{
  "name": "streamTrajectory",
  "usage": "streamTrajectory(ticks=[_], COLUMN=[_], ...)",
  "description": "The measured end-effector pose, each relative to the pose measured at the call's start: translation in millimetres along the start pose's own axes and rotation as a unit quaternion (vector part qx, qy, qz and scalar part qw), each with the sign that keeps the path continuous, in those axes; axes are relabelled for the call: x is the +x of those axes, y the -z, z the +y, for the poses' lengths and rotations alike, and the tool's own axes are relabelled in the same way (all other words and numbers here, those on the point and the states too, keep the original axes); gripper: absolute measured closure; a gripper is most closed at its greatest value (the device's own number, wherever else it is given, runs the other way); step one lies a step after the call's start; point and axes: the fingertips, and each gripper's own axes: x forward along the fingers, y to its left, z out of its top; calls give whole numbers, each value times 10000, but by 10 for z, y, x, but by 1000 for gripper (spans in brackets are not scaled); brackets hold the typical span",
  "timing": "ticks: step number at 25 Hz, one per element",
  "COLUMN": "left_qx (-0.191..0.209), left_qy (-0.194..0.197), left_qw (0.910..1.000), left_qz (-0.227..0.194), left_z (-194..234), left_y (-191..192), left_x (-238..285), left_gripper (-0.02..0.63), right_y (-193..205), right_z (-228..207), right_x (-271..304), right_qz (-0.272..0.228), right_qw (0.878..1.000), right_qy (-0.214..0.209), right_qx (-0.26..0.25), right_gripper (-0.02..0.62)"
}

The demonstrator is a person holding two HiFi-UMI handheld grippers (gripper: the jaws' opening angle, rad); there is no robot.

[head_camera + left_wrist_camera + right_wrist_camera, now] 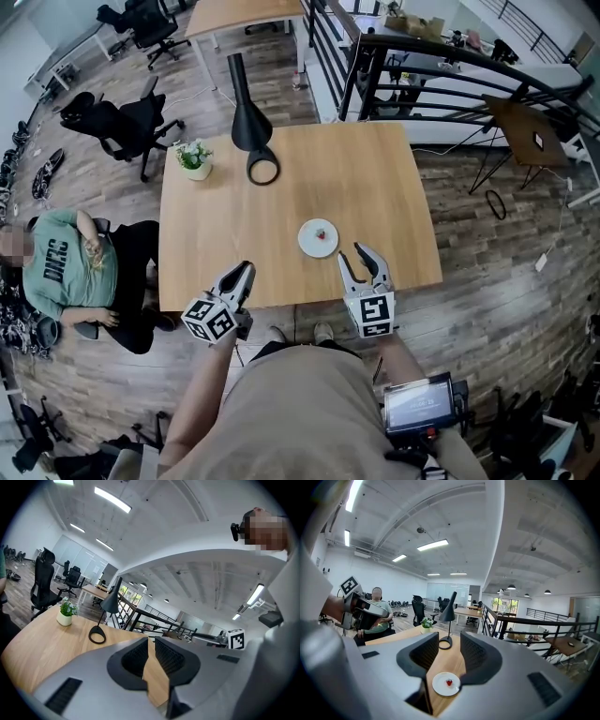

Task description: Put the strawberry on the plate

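Already the strawberry (449,683) sits on the white plate (438,686) near the counter's (375,178) front edge, so the task looks done. The right tongs (445,646) hang spread and empty just short of the plate; the left tongs (149,641) are pressed together on nothing. Any retreat should go straight back, clear of the rim.

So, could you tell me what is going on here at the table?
A person stands at the near edge of the wooden table with a gripper in each hand. The strawberry already sits on the white plate. The right gripper hangs just short of the plate, jaws apart and empty; the left gripper is shut, holding nothing.
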Motion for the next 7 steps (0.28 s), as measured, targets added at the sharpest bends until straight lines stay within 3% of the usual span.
streamTrajectory(ticks=[7], left_qx=[18], left_qy=[76], left_qw=[10000], left_qz=[-17], left_z=[4], left_y=[-89], left_x=[81], left_gripper=[575], right_y=[-73], right_z=[-212], right_x=[56], right_qz=[-50], right_qw=[9997], right_qy=[239], right_qx=[83], right_gripper=[442])
